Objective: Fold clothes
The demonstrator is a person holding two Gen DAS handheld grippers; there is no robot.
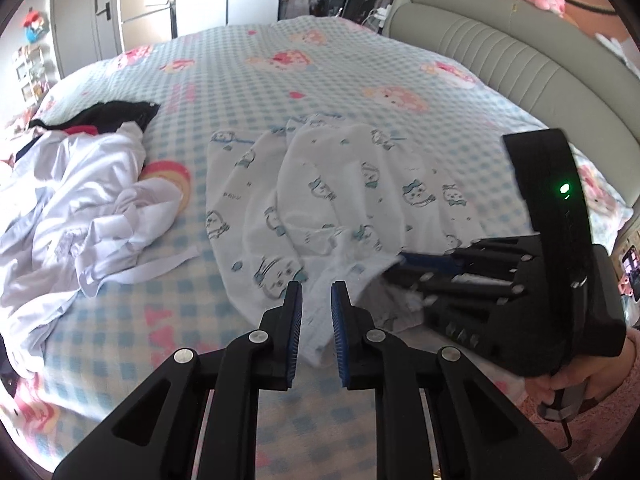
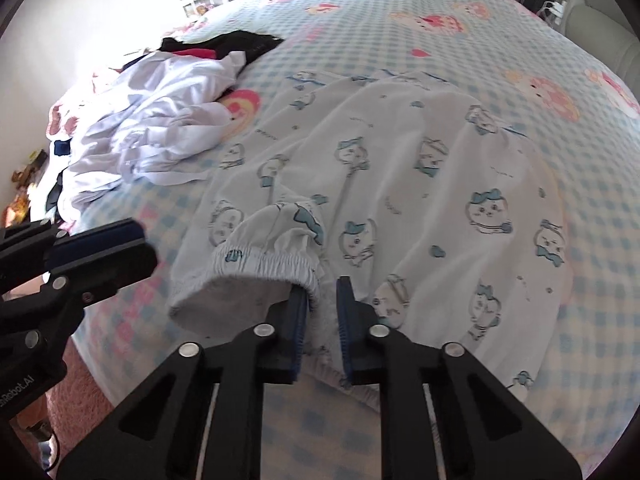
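White pyjama trousers (image 2: 400, 184) printed with blue cartoon faces lie spread on the bed. Their elastic waistband (image 2: 264, 268) gapes toward the near edge. My right gripper (image 2: 322, 300) has its left finger inside that opening and its right finger outside, shut on the waistband's end, which is lifted off the bed. From the left wrist view the right gripper (image 1: 404, 260) shows at the right, with the trousers (image 1: 320, 192) drawn up to its tip. My left gripper (image 1: 317, 296) hovers over the waistband's other corner, fingers slightly apart and clamping nothing. It shows at the left as the left gripper (image 2: 140, 244), short of the cloth.
A crumpled white garment (image 1: 72, 200) with a black one (image 1: 112, 114) behind it lies at the left of the bed. The checked blue sheet (image 1: 320, 80) stretches to a padded grey headboard (image 1: 500, 52). A hand in a pink sleeve (image 1: 588, 392) holds the right gripper.
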